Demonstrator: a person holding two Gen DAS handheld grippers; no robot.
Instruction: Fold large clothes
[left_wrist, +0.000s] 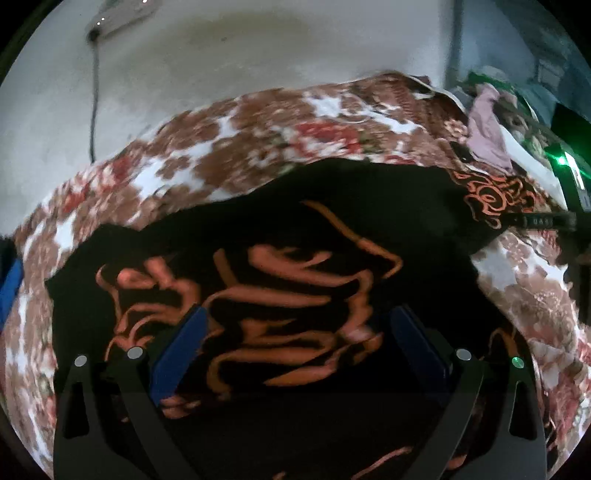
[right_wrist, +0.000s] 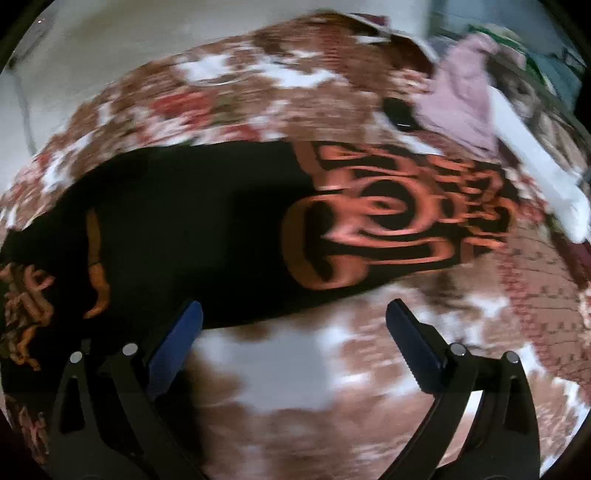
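Left wrist view: the large black garment with orange flame-like print (left_wrist: 280, 266) is seen spread flat on the brown, red and white floral blanket (left_wrist: 229, 147). The left gripper (left_wrist: 295, 321) is held over the garment's near middle, its blue-padded fingers (left_wrist: 181, 350) set wide apart with nothing between them. A pale pink cloth (left_wrist: 487, 125) is noted at far right, a white wall (left_wrist: 221, 55) beyond.

Right wrist view, blurred: the garment (right_wrist: 166, 221) is seen lying left and centre, its printed sleeve (right_wrist: 388, 214) stretched to the right. The right gripper (right_wrist: 293, 314) is held at the garment's near edge, over the blanket (right_wrist: 277, 369), fingers (right_wrist: 177, 343) spread wide and gripping nothing. The pink cloth (right_wrist: 458, 103) is seen at far right.
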